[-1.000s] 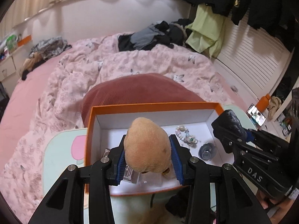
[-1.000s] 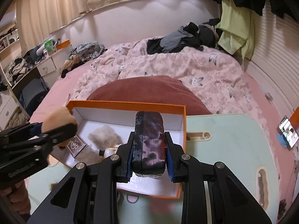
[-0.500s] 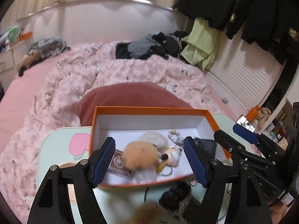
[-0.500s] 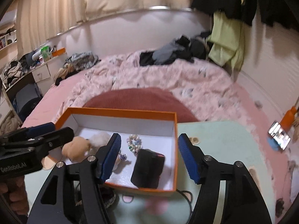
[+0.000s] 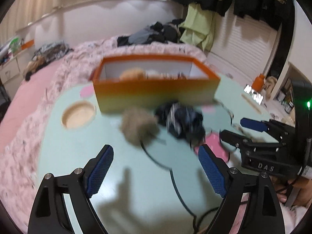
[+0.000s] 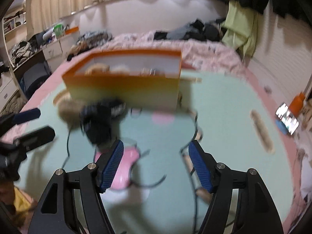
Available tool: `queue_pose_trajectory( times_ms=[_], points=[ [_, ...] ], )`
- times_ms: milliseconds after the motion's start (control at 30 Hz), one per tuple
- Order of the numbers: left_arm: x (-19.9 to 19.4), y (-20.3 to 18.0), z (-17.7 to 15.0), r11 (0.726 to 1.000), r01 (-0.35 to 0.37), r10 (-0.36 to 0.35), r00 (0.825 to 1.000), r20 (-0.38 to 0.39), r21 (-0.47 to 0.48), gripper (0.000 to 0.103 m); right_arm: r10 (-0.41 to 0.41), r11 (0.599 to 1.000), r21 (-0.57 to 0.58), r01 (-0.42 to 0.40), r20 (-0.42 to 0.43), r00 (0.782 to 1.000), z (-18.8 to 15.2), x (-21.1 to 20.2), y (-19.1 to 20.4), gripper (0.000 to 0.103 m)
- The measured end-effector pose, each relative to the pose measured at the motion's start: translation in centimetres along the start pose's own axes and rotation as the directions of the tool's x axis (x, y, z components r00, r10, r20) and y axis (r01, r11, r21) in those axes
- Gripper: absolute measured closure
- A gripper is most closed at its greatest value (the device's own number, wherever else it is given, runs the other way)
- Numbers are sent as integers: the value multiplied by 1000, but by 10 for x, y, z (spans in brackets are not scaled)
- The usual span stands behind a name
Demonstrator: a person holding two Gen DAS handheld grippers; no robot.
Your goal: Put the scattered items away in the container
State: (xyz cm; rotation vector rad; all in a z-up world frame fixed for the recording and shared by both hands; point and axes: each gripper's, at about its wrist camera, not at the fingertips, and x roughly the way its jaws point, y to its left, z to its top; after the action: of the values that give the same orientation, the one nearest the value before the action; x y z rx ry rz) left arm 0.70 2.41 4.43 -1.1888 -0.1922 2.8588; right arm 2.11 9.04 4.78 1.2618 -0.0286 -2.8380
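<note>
An orange box point(image 5: 156, 93) point(image 6: 124, 89) with a white inside stands on the pale green table point(image 5: 136, 185) and holds a tan plush ball point(image 5: 132, 74) and other small items. In front of it lie a brown fluffy pom-pom point(image 5: 139, 128) point(image 6: 67, 110), a dark bundle point(image 5: 180, 120) point(image 6: 99, 120) and a black cable point(image 5: 175, 177). My left gripper point(image 5: 156, 167) hangs over the table short of them, jaws opening, nothing between them. My right gripper point(image 6: 156, 162) is also opening and empty, above a pink object point(image 6: 122, 167). Both views are blurred.
A round recess point(image 5: 79, 115) is sunk in the table on the left. A phone point(image 6: 287, 120) and an orange bottle point(image 6: 297, 103) lie at the right. Behind the box stretches a bed with a pink quilt point(image 5: 81, 58) and clothes point(image 5: 152, 33).
The left gripper let the tan plush ball drop into the box and the right let go of the dark case there. Both opened, pulled back from the box and sank toward the table.
</note>
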Motion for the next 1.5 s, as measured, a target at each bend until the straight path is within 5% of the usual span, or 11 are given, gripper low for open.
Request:
queue_pose_trajectory(
  times_ms=[167, 367, 1500],
  points=[
    [20, -6, -14, 997, -71, 70, 997, -41, -10, 14, -29, 1000, 8, 29, -42, 999, -6, 9, -4, 31],
    [25, -17, -25, 987, -158, 158, 987, -8, 40, 1, -63, 998, 2, 63, -75, 995, -11, 18, -7, 0],
    [30, -16, -26, 992, -127, 128, 992, -18, 16, 1, -64, 998, -3, 63, -67, 996, -10, 16, -5, 0]
  ],
)
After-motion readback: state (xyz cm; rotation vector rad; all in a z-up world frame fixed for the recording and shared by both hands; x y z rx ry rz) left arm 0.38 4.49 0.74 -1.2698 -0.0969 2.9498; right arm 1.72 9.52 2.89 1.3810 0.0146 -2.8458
